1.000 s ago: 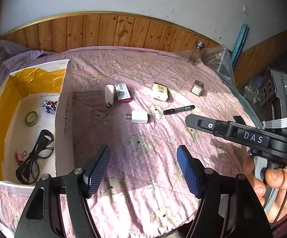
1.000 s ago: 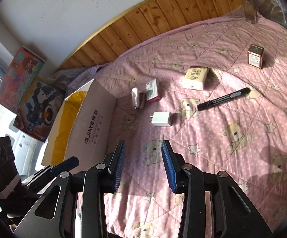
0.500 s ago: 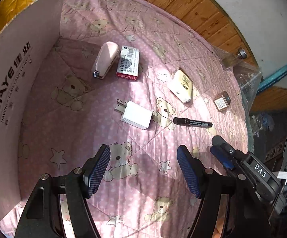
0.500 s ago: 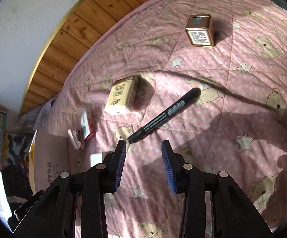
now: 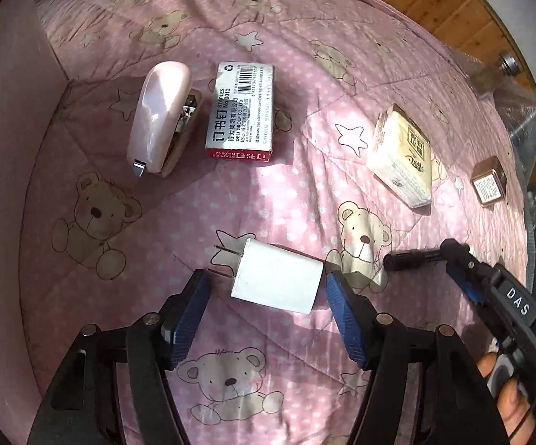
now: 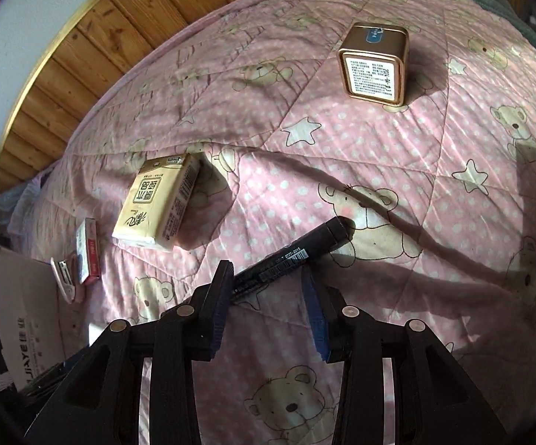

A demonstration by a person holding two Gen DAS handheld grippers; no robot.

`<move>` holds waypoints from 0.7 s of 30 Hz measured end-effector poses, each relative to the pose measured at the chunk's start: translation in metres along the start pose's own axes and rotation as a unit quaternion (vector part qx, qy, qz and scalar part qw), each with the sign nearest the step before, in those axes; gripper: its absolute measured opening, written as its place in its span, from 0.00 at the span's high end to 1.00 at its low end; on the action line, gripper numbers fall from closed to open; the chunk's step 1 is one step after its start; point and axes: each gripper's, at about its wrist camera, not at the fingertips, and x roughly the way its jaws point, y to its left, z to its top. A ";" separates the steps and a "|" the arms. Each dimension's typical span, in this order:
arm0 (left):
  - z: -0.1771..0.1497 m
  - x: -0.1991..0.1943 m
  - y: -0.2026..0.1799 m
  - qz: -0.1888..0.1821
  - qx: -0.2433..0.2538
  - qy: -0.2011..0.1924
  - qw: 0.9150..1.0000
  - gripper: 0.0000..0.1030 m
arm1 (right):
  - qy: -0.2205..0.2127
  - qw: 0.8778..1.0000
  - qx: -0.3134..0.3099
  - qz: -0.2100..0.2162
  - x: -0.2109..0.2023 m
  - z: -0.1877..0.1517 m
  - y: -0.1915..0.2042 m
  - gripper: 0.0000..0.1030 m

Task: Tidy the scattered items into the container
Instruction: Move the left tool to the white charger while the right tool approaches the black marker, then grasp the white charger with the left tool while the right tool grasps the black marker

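Note:
My left gripper is open, low over the pink quilt, with the white plug charger lying between its blue pads, untouched. A pink stapler and a box of staples lie farther off beside the cardboard box wall. My right gripper is open and straddles the black marker, whose near end lies between the fingers. The same marker shows in the left wrist view at the right gripper's tips. A tissue pack and a gold tin lie beyond.
The tissue pack and gold tin lie at the right in the left wrist view. A glass bottle stands at the far edge by the wooden panelling. A hand holds the right gripper's handle.
Both grippers have dropped and moved forward. The left one now frames the charger, the right one has come over the marker's near end. Nothing has been taken hold of.

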 end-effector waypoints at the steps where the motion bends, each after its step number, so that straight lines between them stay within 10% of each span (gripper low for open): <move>1: -0.005 -0.003 0.002 -0.001 0.026 -0.011 1.000 0.53 | -0.001 1.000 -0.011 0.005 -0.001 -0.001 -0.001 0.63; 10: -0.027 -0.028 0.021 -0.026 0.111 -0.059 0.992 0.54 | 0.017 0.999 -0.027 0.027 -0.004 -0.009 -0.006 0.89; 15: -0.036 -0.036 0.028 -0.022 0.134 -0.069 0.988 0.54 | 0.020 0.999 0.021 0.045 -0.006 -0.003 -0.013 0.66; 21: -0.018 -0.033 0.046 -0.066 0.006 -0.043 0.997 0.39 | 0.015 0.999 0.033 0.012 0.000 0.009 -0.004 0.61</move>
